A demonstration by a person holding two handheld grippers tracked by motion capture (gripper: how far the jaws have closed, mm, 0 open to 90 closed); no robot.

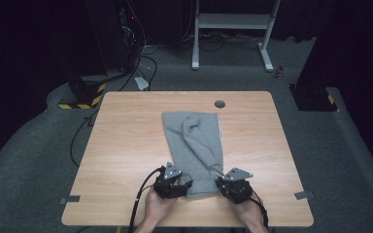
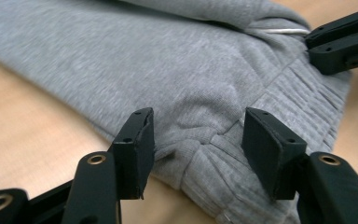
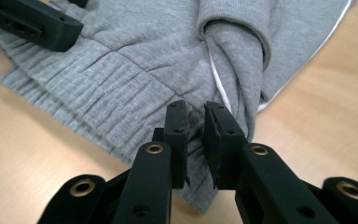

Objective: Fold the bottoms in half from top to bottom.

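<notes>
1. Grey sweatshirt (image 1: 194, 145) is lying folded lengthwise on the wooden table (image 1: 126, 145), running from centre frame down to lower centre in the high view, ribbed hem at the near end
2. A folded sleeve (image 1: 201, 141) is lying on top of the sweatshirt, angling toward lower right
3. Left gripper (image 1: 174, 182) is sitting at the hem's left corner, lower centre of the high view, person's left hand (image 1: 156, 206) gripping it from the bottom edge
4. In the left gripper view its jaws are standing well apart, left gripper (image 2: 196, 140) straddling a bunched corner of the ribbed hem (image 2: 223, 172); pads are flanking the fabric, not pressing it
5. Right gripper (image 1: 233, 187) is sitting at the hem's right corner, just right of the left one in the high view
6. In the right gripper view the right gripper (image 3: 195, 140) is showing jaws nearly together, a thin fold of hem fabric pinched in the narrow gap between the pads
7. Same view: rolled sleeve end (image 3: 237, 56) is sitting in the upper centre, a white edge (image 3: 216, 77) peeking beside it; the left gripper's jaw (image 3: 32, 21) is showing in the upper left over the ribbing
</notes>
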